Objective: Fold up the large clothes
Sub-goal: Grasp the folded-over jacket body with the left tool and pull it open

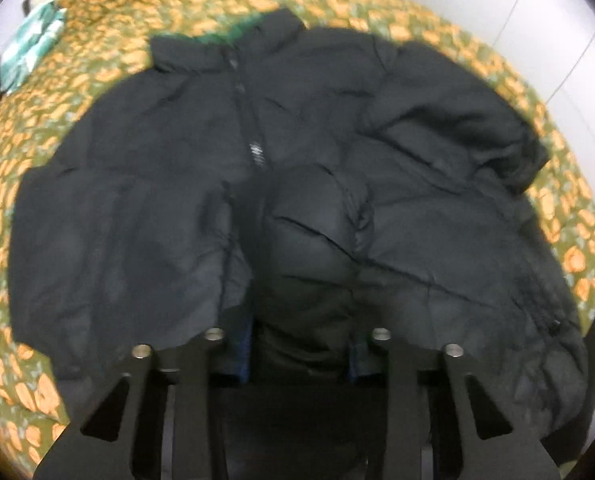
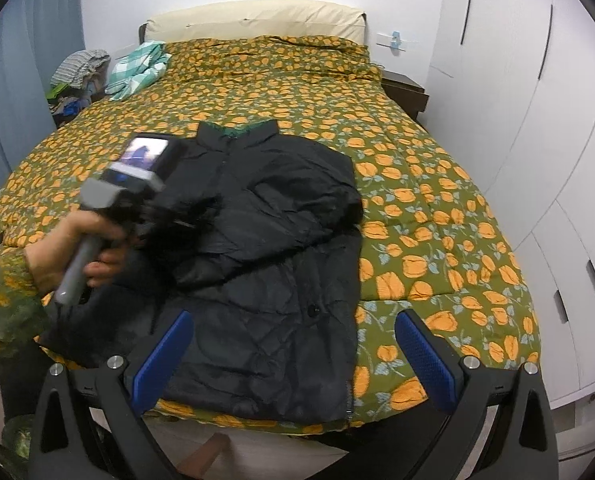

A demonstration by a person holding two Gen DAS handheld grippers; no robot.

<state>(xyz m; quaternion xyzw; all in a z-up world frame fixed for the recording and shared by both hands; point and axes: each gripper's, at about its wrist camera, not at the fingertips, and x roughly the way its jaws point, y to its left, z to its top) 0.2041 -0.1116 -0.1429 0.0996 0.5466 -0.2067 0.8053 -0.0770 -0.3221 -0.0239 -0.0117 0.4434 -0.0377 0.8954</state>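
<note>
A black puffer jacket (image 2: 281, 248) lies front up on the bed, collar toward the headboard; it also fills the left wrist view (image 1: 137, 200). Its right sleeve (image 1: 449, 120) is folded across the chest. My left gripper (image 1: 301, 344) is shut on a bunched fold of the jacket, a sleeve end by the look of it (image 1: 309, 248), and holds it over the jacket's middle; the right wrist view shows it in a hand at the left (image 2: 165, 220). My right gripper (image 2: 297, 356) is open and empty above the jacket's hem at the bed's near edge.
The bed has a green cover with orange flowers (image 2: 437, 216). A green checked cloth (image 2: 137, 68) lies near the pillow, a pile of clothes (image 2: 77, 80) beside the bed at the left. White wardrobe doors (image 2: 537, 120) stand at the right, a dark nightstand (image 2: 405, 92) by the headboard.
</note>
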